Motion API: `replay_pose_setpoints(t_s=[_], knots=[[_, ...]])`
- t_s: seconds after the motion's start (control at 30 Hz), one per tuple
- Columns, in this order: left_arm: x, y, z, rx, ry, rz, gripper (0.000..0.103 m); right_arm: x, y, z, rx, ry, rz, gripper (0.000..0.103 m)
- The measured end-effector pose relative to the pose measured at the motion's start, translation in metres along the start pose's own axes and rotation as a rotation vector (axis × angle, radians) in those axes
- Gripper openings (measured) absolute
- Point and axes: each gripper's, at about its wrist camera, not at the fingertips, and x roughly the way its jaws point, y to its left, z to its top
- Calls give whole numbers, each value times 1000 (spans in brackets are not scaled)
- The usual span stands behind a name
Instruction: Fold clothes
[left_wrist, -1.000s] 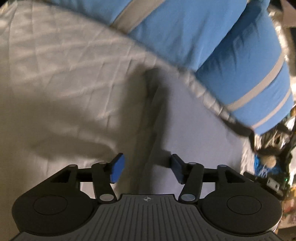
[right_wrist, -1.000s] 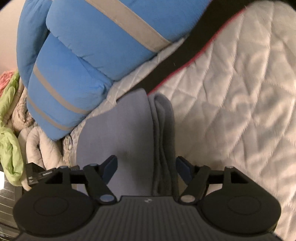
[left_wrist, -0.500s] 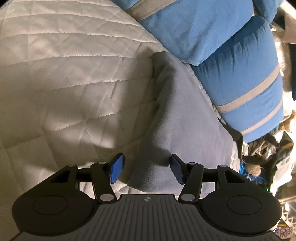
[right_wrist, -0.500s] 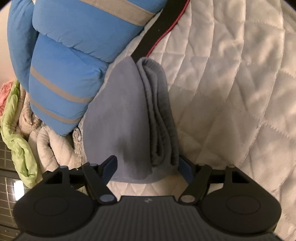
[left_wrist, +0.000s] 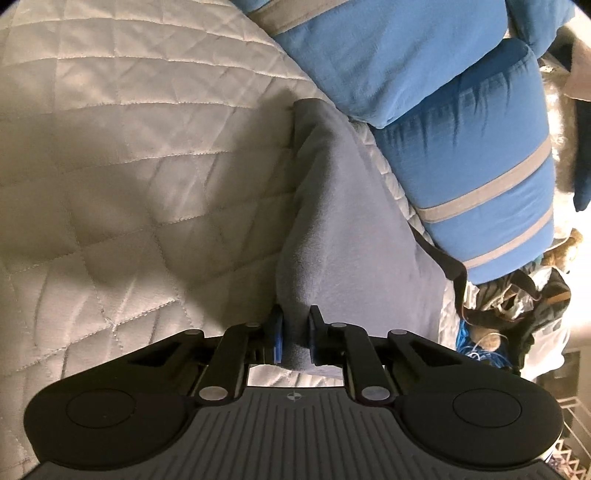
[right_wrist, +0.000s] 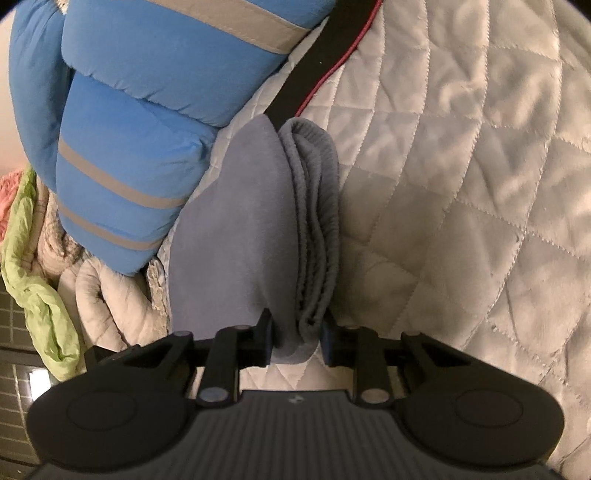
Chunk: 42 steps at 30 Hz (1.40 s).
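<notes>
Grey folded garment (left_wrist: 343, 221) between both closing hand-held grippers (left_wrist: 293, 339) (right_wrist: 295, 341); no writing legible.

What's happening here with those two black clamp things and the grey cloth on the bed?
A person is folding laundry with a hand-held gripper in each hand. The grey garment, already folded into several layers, lies on a white quilted bedspread beside a rolled blue blanket with grey stripes. The left gripper and the right gripper each have the near edge of the garment between their fingers, and both sets of jaws are closing on it, seemingly to lift or fold it again.
</notes>
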Motion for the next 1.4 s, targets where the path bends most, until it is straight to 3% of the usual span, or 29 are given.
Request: replay_pose_setpoints(t_s=[0.03,0.07,0.1,0.13,0.23,0.3,0.37,0.43,0.63,0.73,0.8,0.9,1.0,1.1,1.2,1.4], knots=[[0,0,0,7,-2,18,22,-1,-1,-2,-7,-8,-19,40],[0,0,-1,14,-4,43,36,-3,0,-4,-17,-20,-52,51],[0,0,-2,21,-7,69,42,-5,1,-6,-38,-37,-74,68],[-2,0,-5,32,-18,89,51,-11,2,-11,-76,-69,-89,74],[-16,-6,-19,79,-93,138,57,-25,14,-31,-205,-171,-153,81],[-28,-16,-33,115,-158,171,63,-33,20,-48,-308,-227,-206,84],[-36,-28,-50,140,-212,181,79,-36,25,-63,-391,-264,-256,85],[-40,-41,-67,163,-245,171,85,-36,31,-78,-476,-294,-319,88],[-45,-91,-121,242,-357,221,87,-16,58,-120,-776,-432,-603,91],[-38,-111,-145,210,-399,265,88,4,64,-126,-890,-483,-727,92],[-28,-124,-157,246,-418,254,88,16,65,-126,-938,-502,-783,92],[-5,-146,-168,369,-405,252,88,28,61,-122,-947,-522,-810,91],[16,-161,-176,485,-447,322,88,25,58,-120,-939,-576,-779,92],[37,-169,-185,616,-503,409,88,17,58,-120,-962,-631,-724,92],[54,-170,-193,727,-505,453,88,7,56,-116,-972,-673,-633,92],[78,-171,-207,842,-435,418,88,-3,57,-96,-884,-645,-469,93]])
